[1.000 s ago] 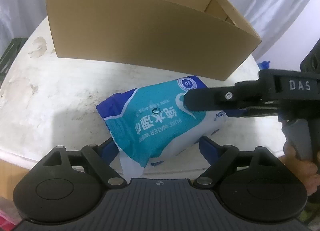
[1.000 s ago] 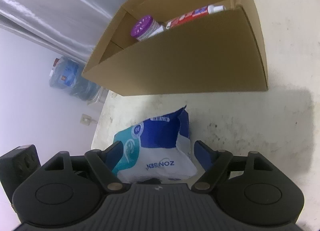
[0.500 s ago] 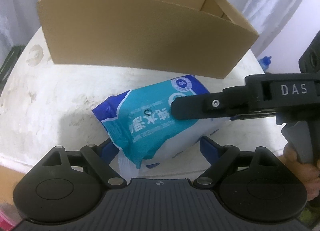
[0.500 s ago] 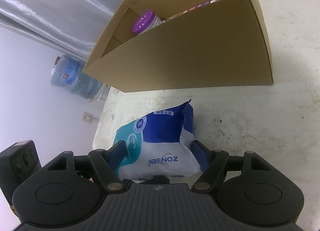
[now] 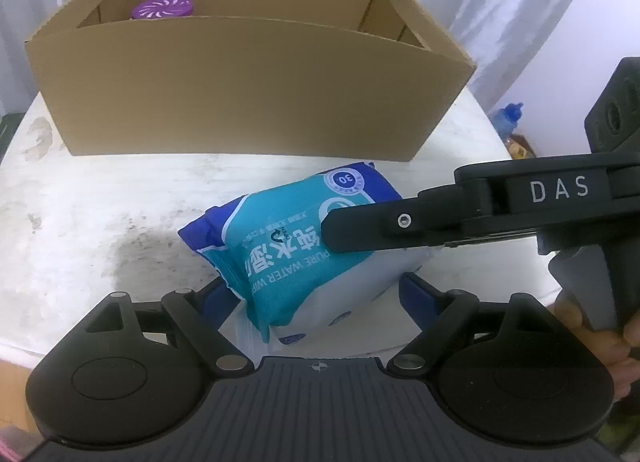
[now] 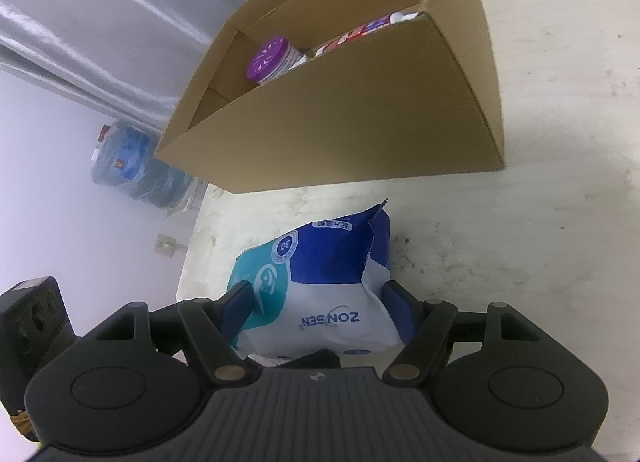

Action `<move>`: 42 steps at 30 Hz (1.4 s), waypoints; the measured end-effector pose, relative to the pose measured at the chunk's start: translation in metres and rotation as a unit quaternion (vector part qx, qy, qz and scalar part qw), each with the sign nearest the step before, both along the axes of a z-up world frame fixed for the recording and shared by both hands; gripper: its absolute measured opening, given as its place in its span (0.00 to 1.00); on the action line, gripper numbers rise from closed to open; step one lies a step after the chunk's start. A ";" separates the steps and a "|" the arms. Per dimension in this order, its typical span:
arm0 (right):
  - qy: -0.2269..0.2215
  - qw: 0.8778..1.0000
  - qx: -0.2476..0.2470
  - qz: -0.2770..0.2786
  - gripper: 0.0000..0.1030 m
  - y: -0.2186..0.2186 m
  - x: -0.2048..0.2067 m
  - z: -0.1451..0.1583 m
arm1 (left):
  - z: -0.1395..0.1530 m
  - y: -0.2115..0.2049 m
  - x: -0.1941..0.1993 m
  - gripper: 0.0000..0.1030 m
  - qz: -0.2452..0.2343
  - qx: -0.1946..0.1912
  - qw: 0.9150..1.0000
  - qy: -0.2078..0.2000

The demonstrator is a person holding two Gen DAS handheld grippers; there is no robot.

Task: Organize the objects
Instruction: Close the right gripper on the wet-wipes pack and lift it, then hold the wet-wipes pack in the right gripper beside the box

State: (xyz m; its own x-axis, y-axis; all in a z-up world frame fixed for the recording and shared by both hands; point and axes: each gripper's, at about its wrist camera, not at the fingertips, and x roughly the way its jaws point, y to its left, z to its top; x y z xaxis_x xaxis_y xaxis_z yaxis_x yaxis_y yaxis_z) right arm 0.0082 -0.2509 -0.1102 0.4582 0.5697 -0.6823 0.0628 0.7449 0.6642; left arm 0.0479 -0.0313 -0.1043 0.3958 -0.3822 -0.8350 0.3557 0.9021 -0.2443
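A teal, blue and white wet wipes pack (image 5: 288,258) is tilted just above the white table (image 5: 80,202), in front of the cardboard box (image 5: 240,90). My left gripper (image 5: 316,294) has its blue pads against the pack's two sides. My right gripper (image 6: 320,306) is shut on the same pack (image 6: 320,274), one pad on the teal face and one on the back. In the left wrist view its upper finger (image 5: 380,226) lies across the pack. A purple-lidded jar (image 6: 268,58) and a red and white tube (image 6: 360,32) lie inside the box (image 6: 360,114).
The box has an inner divider and an open top. A hand (image 5: 600,326) grips the right tool's handle. The table edge (image 6: 192,254) is close to the pack's left. Water jugs (image 6: 132,170) stand on the floor past it, with a curtain behind.
The right gripper's pads closed in onto the wipes pack. In the left wrist view the box now sits lower, so the purple lid inside shows. The pack stayed between both grippers.
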 end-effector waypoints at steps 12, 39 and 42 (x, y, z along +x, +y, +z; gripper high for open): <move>-0.009 1.000 -0.004 -0.004 0.72 -0.001 -0.003 0.005 | -0.004 -0.037 0.010 0.82 -0.002 0.002 1.000 -0.007; 0.001 1.000 0.020 -0.016 0.75 -0.004 0.001 -0.009 | -0.005 -0.031 0.002 0.90 0.004 0.017 1.000 0.017; -0.001 1.000 0.018 -0.014 0.75 -0.004 0.001 -0.009 | -0.002 -0.031 0.004 0.90 0.003 0.016 1.000 0.015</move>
State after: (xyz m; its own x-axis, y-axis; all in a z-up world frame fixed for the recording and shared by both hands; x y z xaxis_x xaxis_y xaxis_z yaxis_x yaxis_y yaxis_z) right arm 0.0096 -0.2546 -0.1196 0.4756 0.5808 -0.6606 0.0827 0.7182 0.6909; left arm 0.0514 -0.0622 -0.1068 0.3733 -0.3533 -0.8578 0.3435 0.9116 -0.2260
